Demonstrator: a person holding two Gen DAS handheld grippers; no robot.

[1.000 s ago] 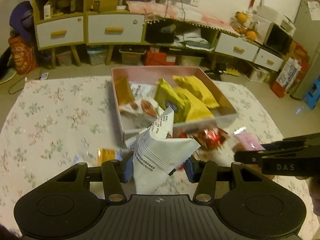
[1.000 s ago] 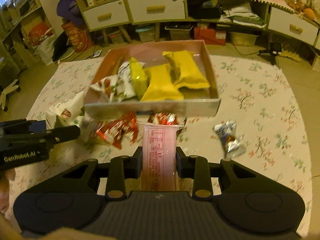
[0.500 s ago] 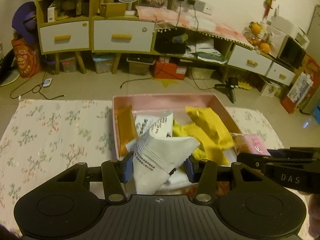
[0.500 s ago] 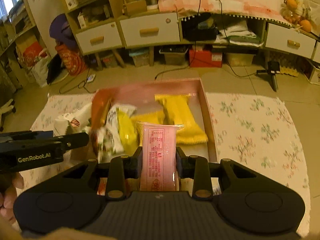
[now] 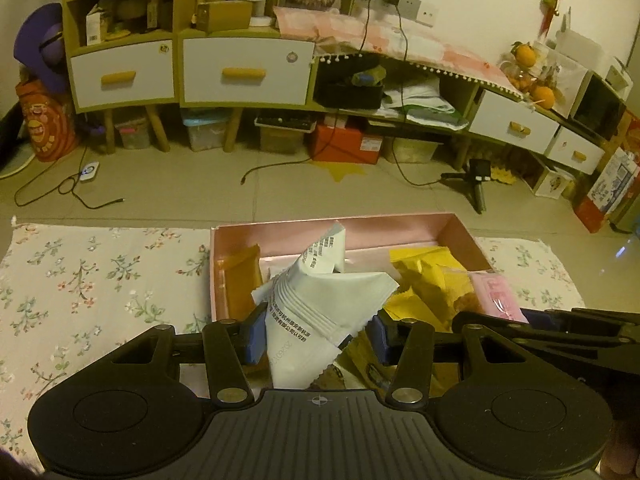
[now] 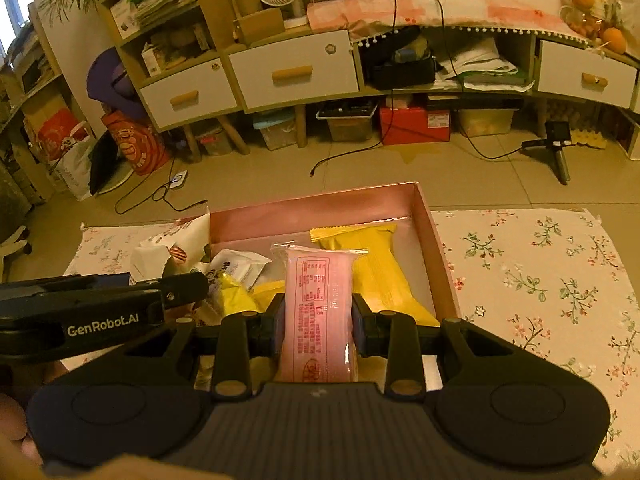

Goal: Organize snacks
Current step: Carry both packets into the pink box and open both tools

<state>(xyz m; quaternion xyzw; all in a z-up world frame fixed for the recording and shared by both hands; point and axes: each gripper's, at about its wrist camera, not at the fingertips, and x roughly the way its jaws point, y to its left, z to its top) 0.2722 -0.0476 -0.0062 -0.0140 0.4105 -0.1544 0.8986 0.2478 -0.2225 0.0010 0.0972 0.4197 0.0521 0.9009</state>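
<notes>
Snacks over pink box (image 5: 460,226), white packet (image 5: 320,312) clamped in left gripper (image 5: 316,338) jaws, pink packet (image 6: 318,312) clamped in right gripper (image 6: 318,326) jaws, yellow packs (image 6: 376,268) at one o'clock inside box, floral table (image 6: 540,272).

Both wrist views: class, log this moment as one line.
left gripper: shut on white foil packet | right gripper: shut on pink plastic-wrapped bar | both over pink cardboard box

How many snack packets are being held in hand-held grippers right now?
2. A white crinkled foil packet is clamped in the left hand-held gripper; a pink plastic-wrapped packet is clamped in the right hand-held gripper. Both hang over the pink cardboard box.
</notes>
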